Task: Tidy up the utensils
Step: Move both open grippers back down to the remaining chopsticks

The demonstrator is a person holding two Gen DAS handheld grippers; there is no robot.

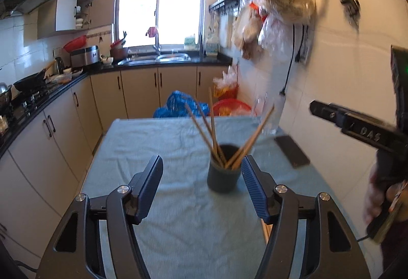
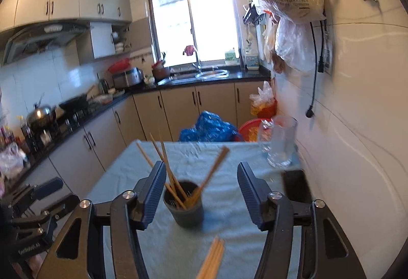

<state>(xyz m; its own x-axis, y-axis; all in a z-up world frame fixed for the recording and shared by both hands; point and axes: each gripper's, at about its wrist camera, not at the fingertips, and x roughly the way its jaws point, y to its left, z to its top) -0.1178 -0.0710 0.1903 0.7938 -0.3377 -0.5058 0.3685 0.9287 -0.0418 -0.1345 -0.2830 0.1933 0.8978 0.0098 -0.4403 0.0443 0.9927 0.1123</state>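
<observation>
Now both grippers are hovering over the cloth [image 1: 158, 141], jaws apart and gripping nothing. Left gripper [image 1: 201, 164] is facing the cup [image 1: 224, 177] at twelve o'clock, chopsticks [image 1: 211, 131] fanning from it. Right gripper [image 2: 201, 177] is framing the same cup, loose sticks [image 2: 213, 261] lying at six o'clock.

Clothed table [image 2: 237, 233] (cup [image 2: 184, 205], chopsticks [image 2: 213, 261], glass [image 2: 279, 143], phone [image 2: 297, 183])
</observation>
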